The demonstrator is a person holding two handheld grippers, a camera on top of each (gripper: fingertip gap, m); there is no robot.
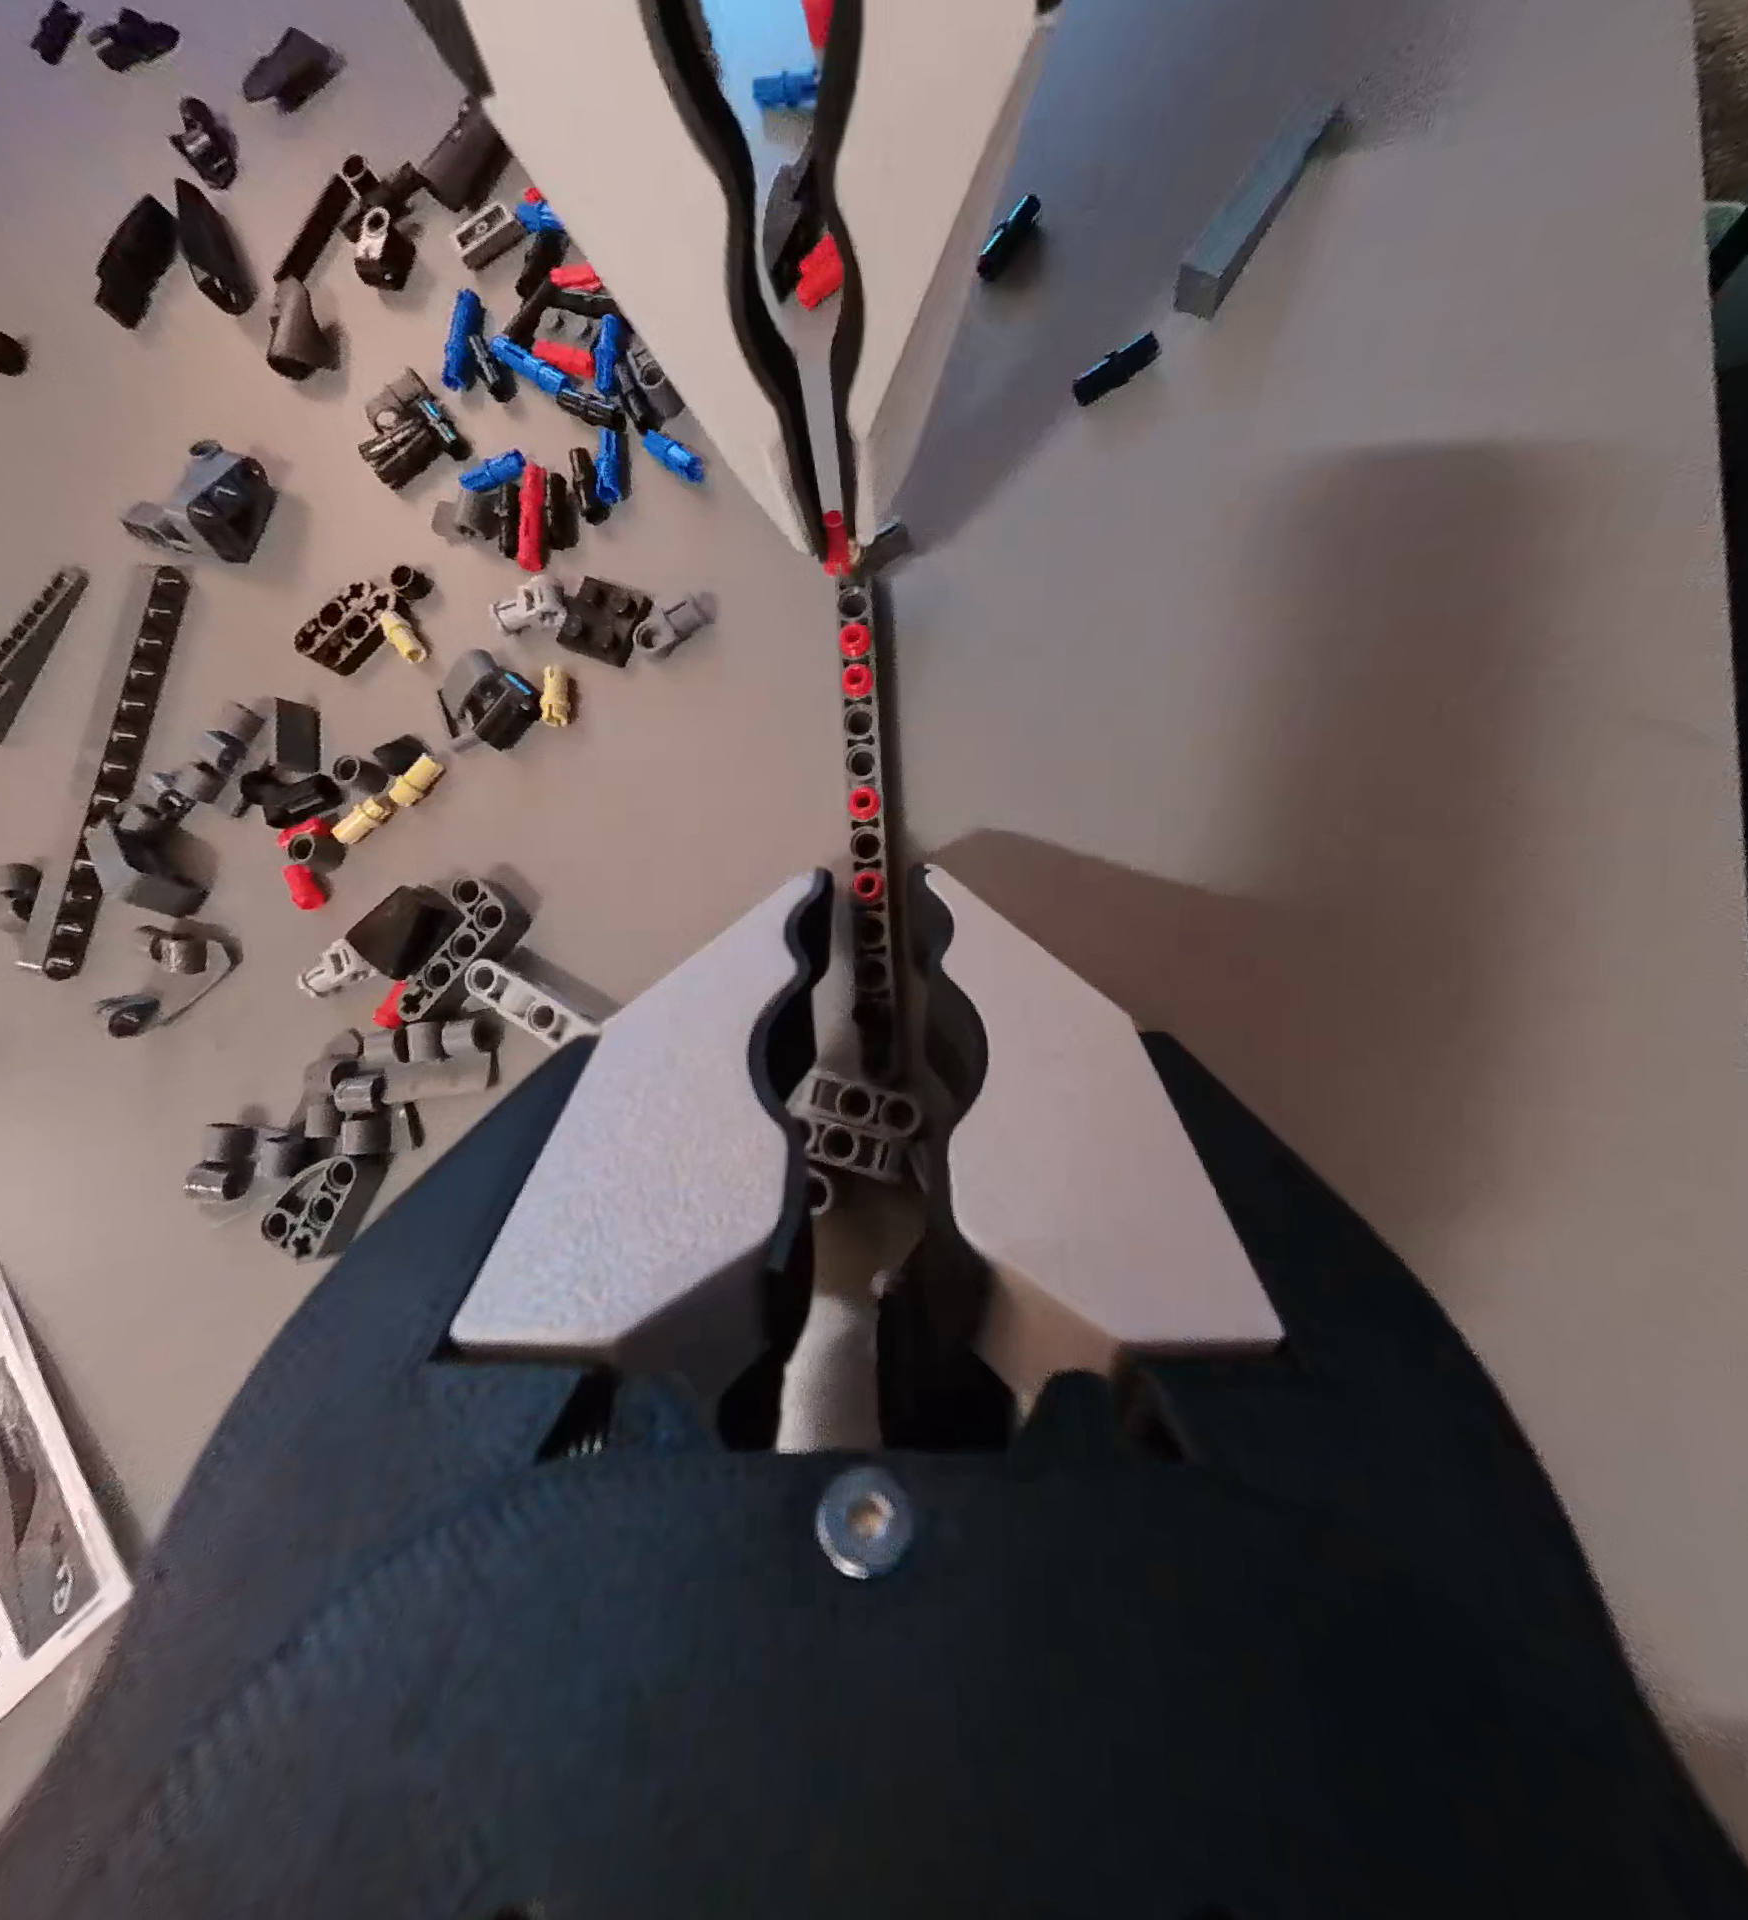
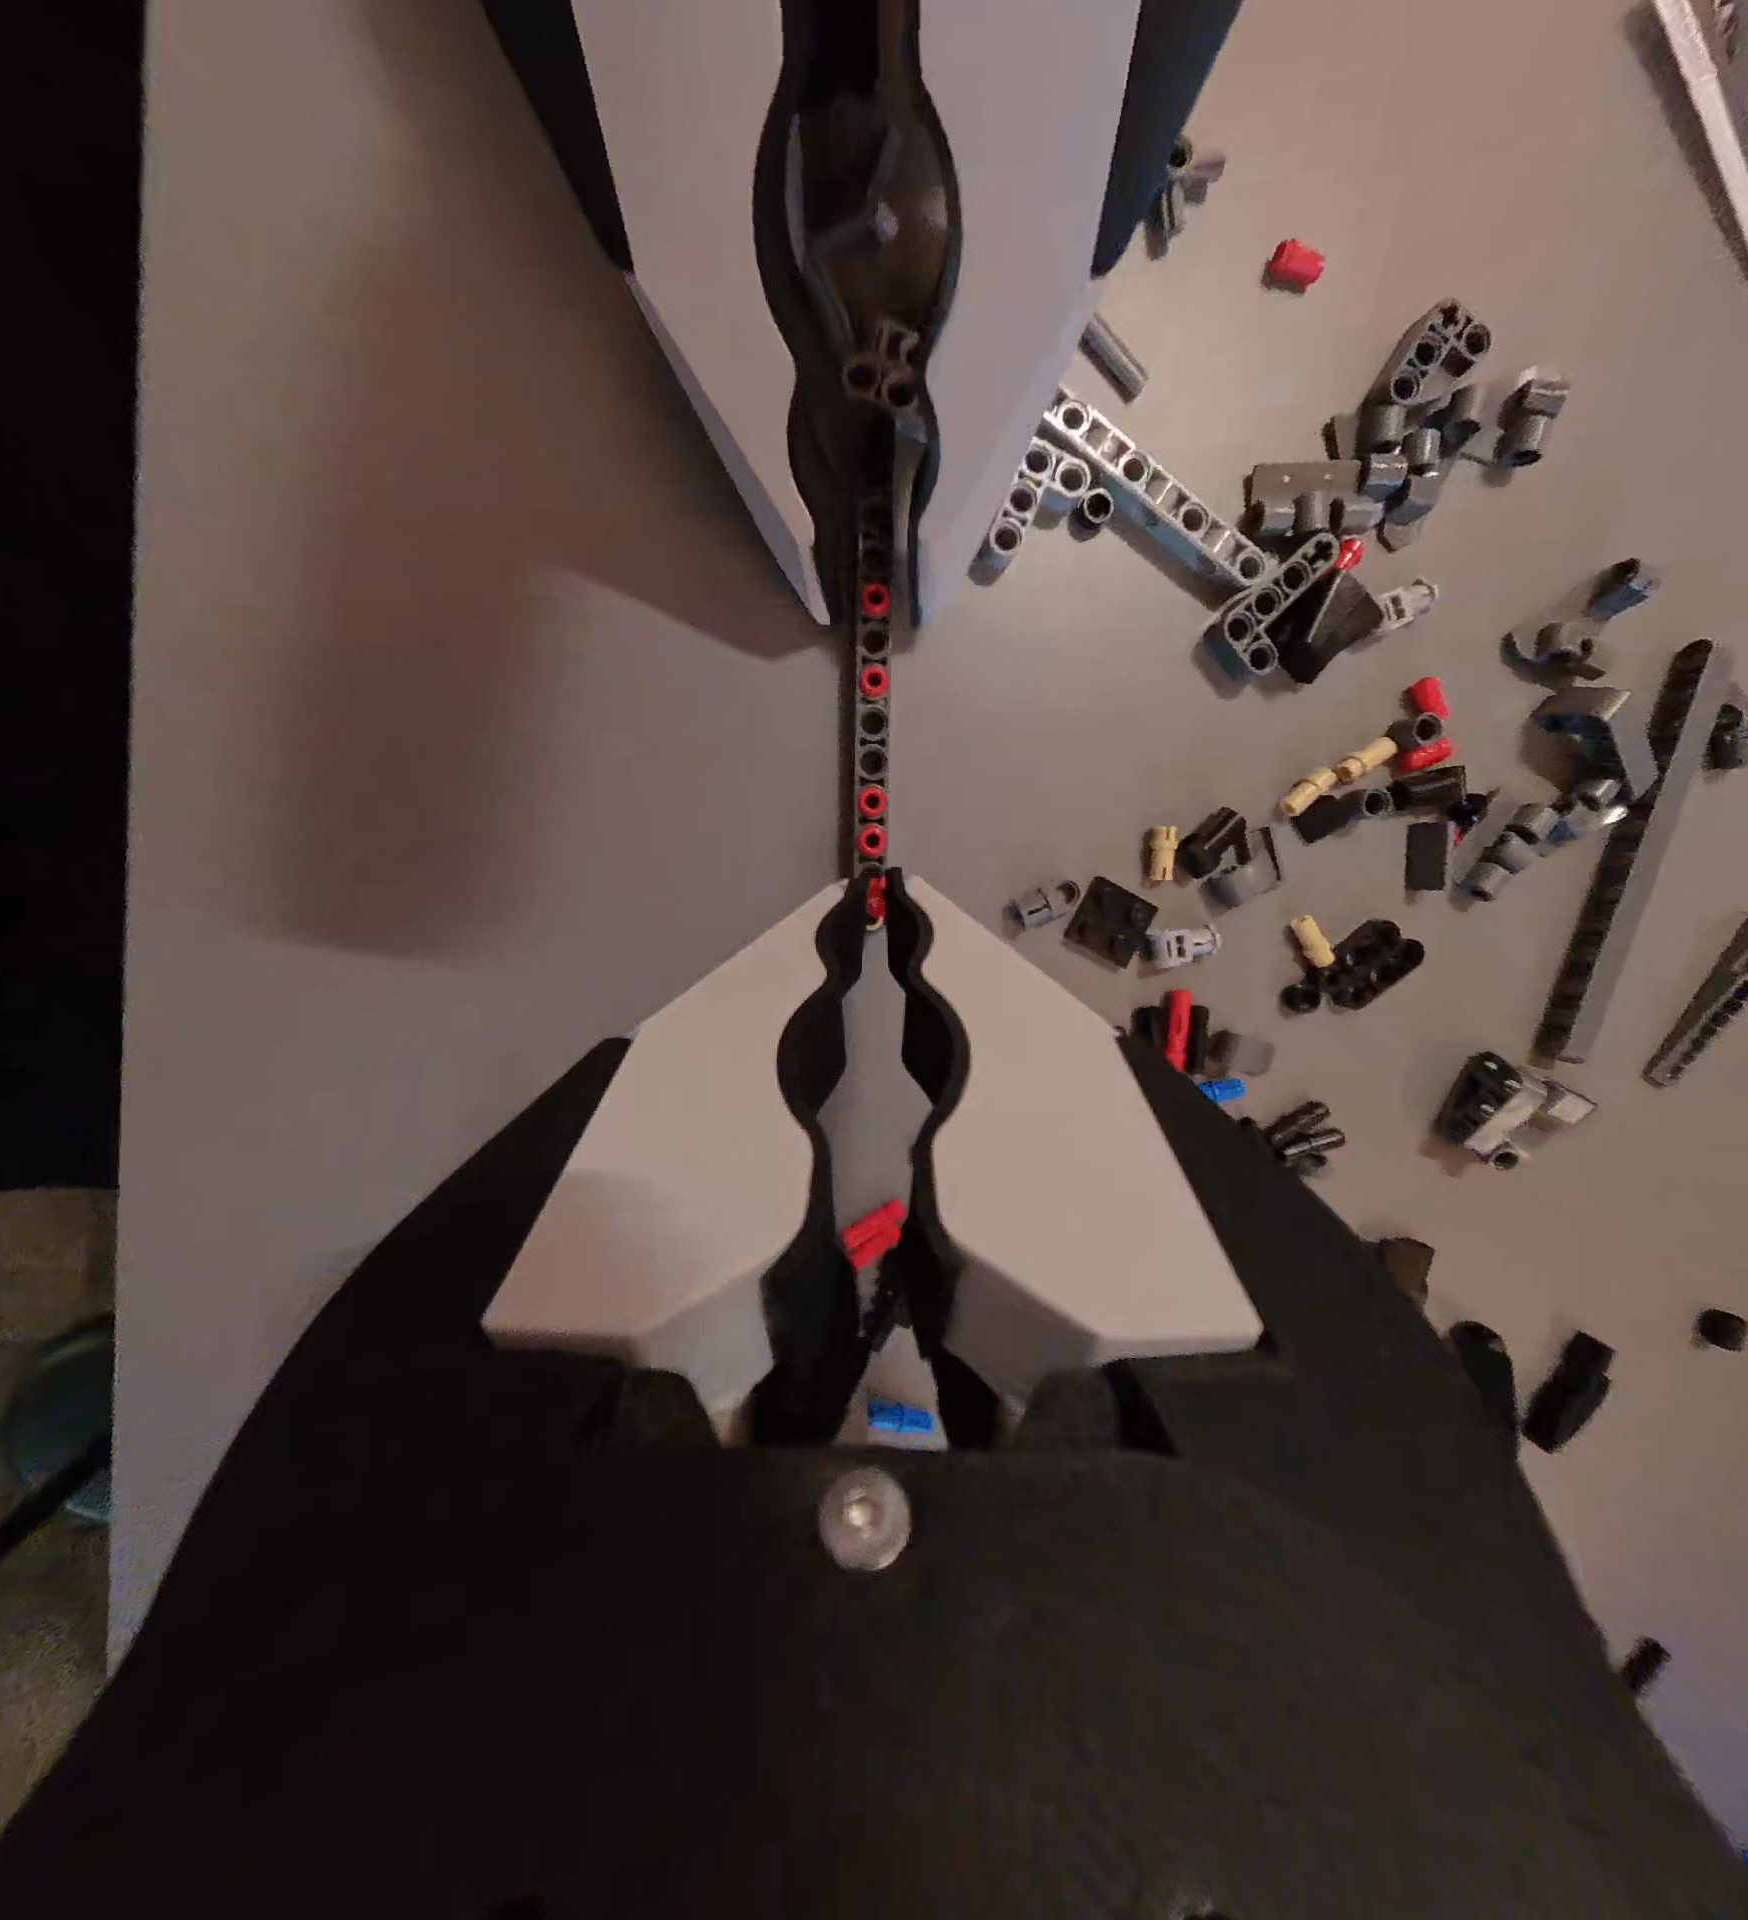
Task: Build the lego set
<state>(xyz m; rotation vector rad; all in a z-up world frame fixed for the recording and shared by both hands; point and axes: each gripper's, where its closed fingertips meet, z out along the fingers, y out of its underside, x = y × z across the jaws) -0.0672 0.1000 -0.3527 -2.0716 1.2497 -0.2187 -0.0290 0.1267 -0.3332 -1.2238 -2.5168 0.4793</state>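
The left gripper is clamped on 1 end of the long beam; the right gripper pinches a red pin at the beam's other end, above the table.

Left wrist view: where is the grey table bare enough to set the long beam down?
The bare patch lies to the right of the long dark grey holed beam with red pins, out to the table edge; only two black pins and a grey bar sit farther off. Left of the beam, loose bricks crowd the table.
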